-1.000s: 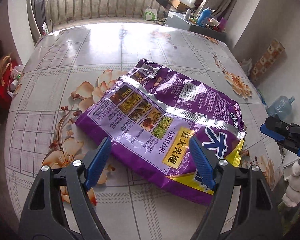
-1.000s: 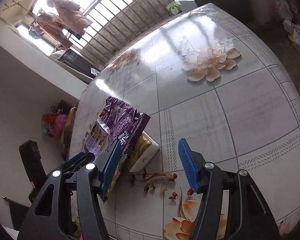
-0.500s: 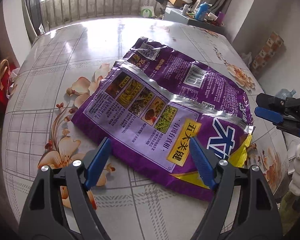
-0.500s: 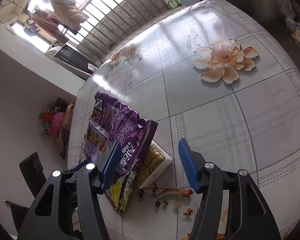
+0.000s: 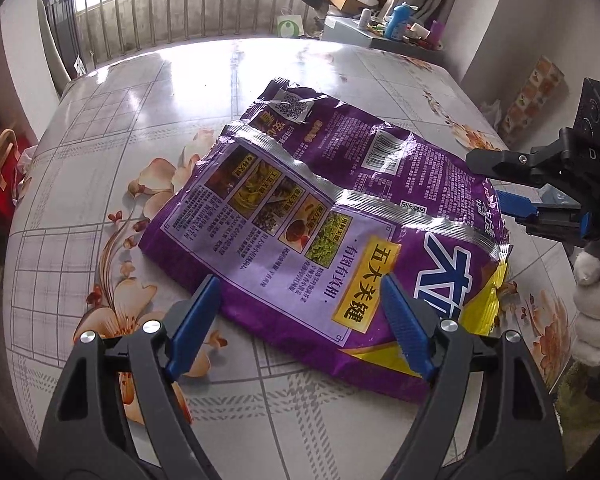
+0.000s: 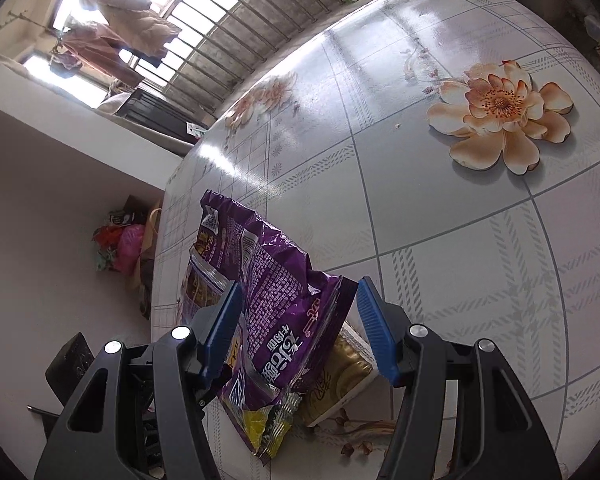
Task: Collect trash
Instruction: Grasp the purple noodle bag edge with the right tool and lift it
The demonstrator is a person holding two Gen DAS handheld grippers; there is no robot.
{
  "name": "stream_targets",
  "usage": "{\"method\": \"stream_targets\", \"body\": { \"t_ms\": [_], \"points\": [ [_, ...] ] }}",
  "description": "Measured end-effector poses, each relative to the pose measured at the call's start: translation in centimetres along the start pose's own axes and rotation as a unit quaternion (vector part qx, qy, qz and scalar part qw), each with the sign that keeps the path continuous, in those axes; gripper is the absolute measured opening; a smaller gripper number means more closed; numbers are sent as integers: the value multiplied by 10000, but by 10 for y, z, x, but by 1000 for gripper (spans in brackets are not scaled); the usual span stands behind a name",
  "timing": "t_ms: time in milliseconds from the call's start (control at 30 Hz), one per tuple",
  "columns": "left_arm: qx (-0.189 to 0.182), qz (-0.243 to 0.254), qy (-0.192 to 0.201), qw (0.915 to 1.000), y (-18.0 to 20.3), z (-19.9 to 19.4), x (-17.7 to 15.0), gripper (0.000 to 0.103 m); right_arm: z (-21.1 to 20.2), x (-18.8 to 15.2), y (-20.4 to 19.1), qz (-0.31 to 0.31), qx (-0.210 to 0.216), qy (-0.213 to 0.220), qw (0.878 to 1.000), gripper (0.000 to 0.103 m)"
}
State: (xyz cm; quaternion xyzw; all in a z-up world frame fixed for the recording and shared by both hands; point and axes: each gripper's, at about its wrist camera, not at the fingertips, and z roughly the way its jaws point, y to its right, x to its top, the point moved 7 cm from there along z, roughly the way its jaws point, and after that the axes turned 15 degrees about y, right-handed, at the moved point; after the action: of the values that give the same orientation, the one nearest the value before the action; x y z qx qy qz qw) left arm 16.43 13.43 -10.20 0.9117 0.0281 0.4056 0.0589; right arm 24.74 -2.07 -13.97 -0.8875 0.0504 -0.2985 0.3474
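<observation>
Since a second ago: both tools have closed in on the purple bag (image 5: 324,240), which now fills more of each view; the right tool (image 6: 298,332) has travelled furthest, from beside the bag to astride its raised end.
Left tool: the left tool (image 5: 300,320) hangs over the bag's near edge, blue pads spread wide and pressing on nothing, one pad over bare table (image 5: 140,120) and the other over the printed face.
Right tool: jaws partly spread with the bag's puffed end between them; no pad appears to bite, so it reads as lined up for a pinch and not yet gripping.
Why so placed: judging by the two angles, one tool comes at the long edge and the other at the end, likely so the floppy bag can be lifted without folding.
Where the bag lies: flat on the flower-printed table, near the corner closest to the person, its far end resting on a gold-wrapped pack (image 6: 340,376) that props it up.
How the bag looks: crumpled glossy film, purple with a silver seam down the back, yellow corner, food photos, a barcode and Chinese lettering; torn open at the top and apparently empty.
Risk: slick film may slip from a shallow pinch.
</observation>
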Motion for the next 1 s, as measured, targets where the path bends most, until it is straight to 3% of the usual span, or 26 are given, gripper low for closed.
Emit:
{"method": "stream_targets", "body": {
  "t_ms": [133,233,333,500,633,667,833,1000],
  "points": [
    [11,111,38,9999,3,-1,-3,79,3,-3,-12,-196,86,24,9998,58],
    [23,197,77,9998,6,-1,-4,81,-4,-4,-21,-355,147,165,9991,51],
    [13,237,109,9997,7,-2,-3,81,-15,-5,-28,-508,243,307,9979,41],
    [-111,181,124,9997,3,-4,-3,81,-32,-8,-34,-780,242,500,9954,11],
    [-317,-229,128,9992,-4,-11,-2,81,-49,-18,-39,-1046,287,546,9926,8],
    [-451,-423,163,9979,-6,-14,0,79,-54,-20,-38,-1073,305,538,9923,7],
    [-1206,-884,403,9879,-2,-28,10,47,-82,-36,-30,-1063,340,485,9926,7],
    [-1765,-985,3,9794,21,-22,-4,26,-115,-42,-8,-1033,135,559,9930,7]
  ]
}}
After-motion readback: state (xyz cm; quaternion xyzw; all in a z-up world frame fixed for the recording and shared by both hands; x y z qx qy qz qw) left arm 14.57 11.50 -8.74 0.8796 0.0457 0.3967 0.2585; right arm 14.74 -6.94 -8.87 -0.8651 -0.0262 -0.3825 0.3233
